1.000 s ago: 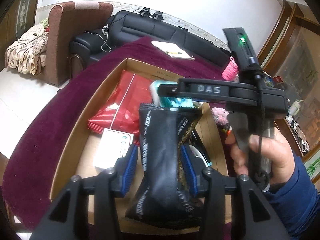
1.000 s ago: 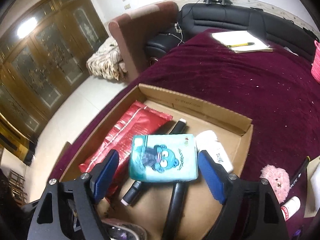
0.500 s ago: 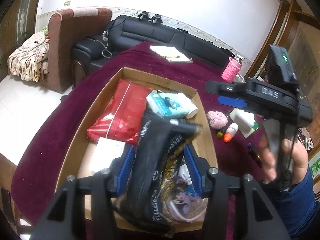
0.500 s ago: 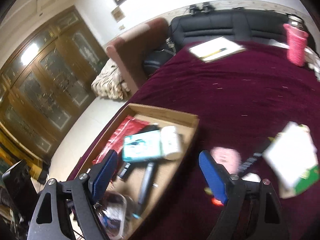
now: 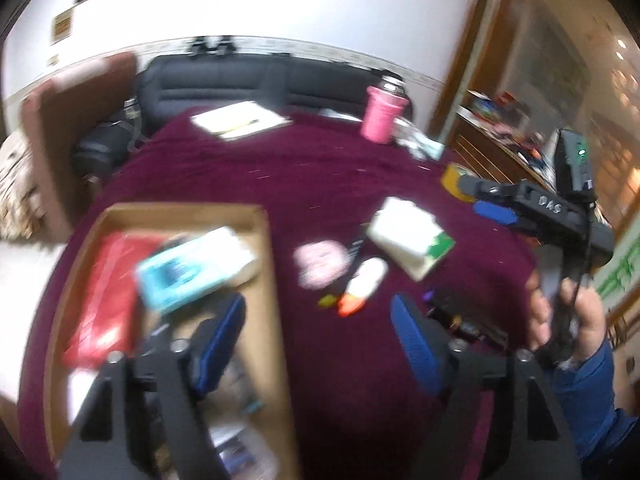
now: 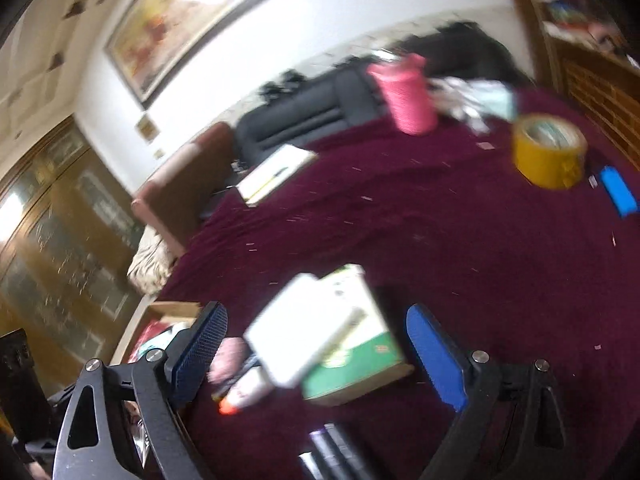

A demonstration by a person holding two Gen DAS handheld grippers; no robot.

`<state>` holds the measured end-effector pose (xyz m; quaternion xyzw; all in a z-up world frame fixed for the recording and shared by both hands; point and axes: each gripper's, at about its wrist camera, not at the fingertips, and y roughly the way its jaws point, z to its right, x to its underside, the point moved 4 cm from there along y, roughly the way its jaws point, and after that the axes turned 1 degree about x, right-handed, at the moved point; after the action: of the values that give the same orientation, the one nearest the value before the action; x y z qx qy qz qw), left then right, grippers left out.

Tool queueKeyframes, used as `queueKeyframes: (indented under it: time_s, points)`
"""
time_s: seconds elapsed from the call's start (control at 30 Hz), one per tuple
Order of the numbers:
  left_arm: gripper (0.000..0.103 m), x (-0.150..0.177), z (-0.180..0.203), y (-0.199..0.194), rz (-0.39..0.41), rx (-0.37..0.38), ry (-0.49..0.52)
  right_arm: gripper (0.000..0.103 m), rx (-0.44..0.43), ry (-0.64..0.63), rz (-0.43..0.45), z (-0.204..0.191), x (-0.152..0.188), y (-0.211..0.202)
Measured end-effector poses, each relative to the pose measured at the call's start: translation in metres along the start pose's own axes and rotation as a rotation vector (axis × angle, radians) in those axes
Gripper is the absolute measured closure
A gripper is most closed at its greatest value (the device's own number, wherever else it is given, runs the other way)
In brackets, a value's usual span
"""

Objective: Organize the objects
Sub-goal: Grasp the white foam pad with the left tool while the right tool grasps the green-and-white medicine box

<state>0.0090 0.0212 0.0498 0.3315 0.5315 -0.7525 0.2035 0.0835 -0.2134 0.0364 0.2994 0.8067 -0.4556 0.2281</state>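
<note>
Lying on the maroon-covered surface [image 5: 328, 184], a white-and-green box [image 6: 340, 332] sits just beside a pink plush [image 5: 320, 260] and an orange-capped white tube [image 5: 362, 286], to the right of the cardboard box [image 5: 270, 280] holding a teal pack [image 5: 188, 272] and a red packet [image 5: 104, 292]. The left claw [image 5: 320, 332] has just been opening and holds nothing. The right claw [image 6: 316, 354] has also just widened, standing empty and spread over the white-and-green box, blurred.
</note>
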Motion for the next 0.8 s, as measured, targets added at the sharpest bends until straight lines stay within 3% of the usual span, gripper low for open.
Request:
queueKeyframes:
  time_s: [0.1, 0.27, 0.5, 0.8]
  points:
    - [0.022, -0.019, 0.028, 0.041, -0.039, 0.03, 0.017, 0.008, -0.02, 0.07, 0.006, 0.018, -0.004, -0.003]
    - [0.02, -0.039, 0.057, 0.103, -0.102, -0.006, 0.041, 0.008, -0.02, 0.124, 0.05, 0.035, -0.01, -0.015]
    - [0.017, -0.061, 0.091, 0.136, -0.102, -0.049, 0.167, 0.008, -0.044, 0.174, 0.042, 0.042, -0.01, -0.013]
    - [0.017, -0.051, 0.102, 0.18, -0.2, -0.081, 0.264, 0.008, -0.02, 0.163, 0.03, 0.046, -0.008, -0.009]
